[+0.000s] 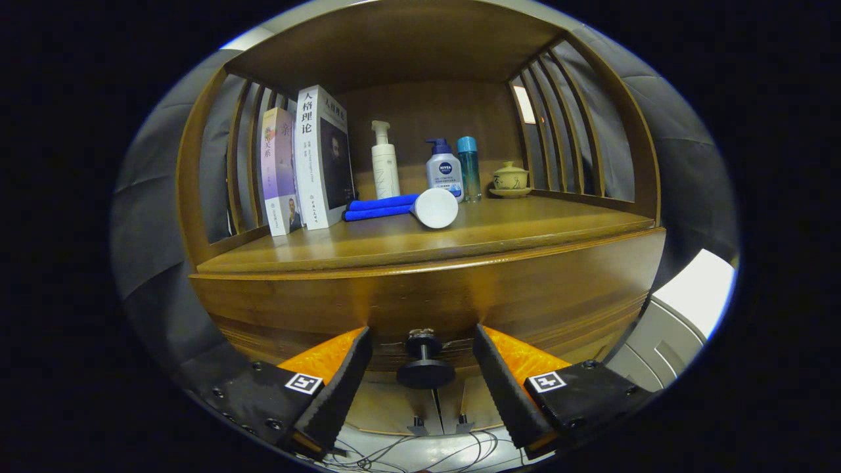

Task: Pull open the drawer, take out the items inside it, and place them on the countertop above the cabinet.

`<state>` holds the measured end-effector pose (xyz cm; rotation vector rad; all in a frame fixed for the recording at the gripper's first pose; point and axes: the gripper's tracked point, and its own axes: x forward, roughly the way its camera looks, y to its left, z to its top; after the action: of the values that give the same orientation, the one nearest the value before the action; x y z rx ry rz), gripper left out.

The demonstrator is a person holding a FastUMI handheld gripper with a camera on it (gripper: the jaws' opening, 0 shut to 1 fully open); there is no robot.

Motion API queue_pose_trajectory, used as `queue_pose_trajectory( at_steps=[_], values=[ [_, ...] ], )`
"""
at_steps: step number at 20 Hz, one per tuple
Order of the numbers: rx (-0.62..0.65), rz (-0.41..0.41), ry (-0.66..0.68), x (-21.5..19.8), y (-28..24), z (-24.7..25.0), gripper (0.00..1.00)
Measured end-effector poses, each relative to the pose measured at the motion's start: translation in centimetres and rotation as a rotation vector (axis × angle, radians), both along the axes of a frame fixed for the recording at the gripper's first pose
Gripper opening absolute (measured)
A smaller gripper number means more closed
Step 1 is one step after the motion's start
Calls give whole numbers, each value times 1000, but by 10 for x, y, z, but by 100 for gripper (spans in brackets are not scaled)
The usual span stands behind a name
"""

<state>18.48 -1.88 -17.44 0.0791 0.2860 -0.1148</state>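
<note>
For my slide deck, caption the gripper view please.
Open gripper straddles the closed drawer's knob without touching it, below a countertop holding books, bottles and a cloth.

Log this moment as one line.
phase: reach for knob | gripper: open, fingers either side of drawer knob, not touching | drawer: closed | countertop: bottles, books, cloth

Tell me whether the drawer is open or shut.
Shut. The drawer front sits flush under the countertop edge, nothing pulled out. The open gripper brackets its knob, fingers not touching it.
</note>
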Motion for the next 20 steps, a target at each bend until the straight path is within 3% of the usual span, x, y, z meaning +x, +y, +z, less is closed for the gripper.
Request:
queue_pose_trajectory(
  at_steps=[7, 13, 20],
  values=[
    [-12, 23, 1, -4, 4, 10, 98],
    [-57, 92, -169, -53, 15, 118, 98],
    [-29, 69, -296, -138, -8, 194, 98]
  ],
)
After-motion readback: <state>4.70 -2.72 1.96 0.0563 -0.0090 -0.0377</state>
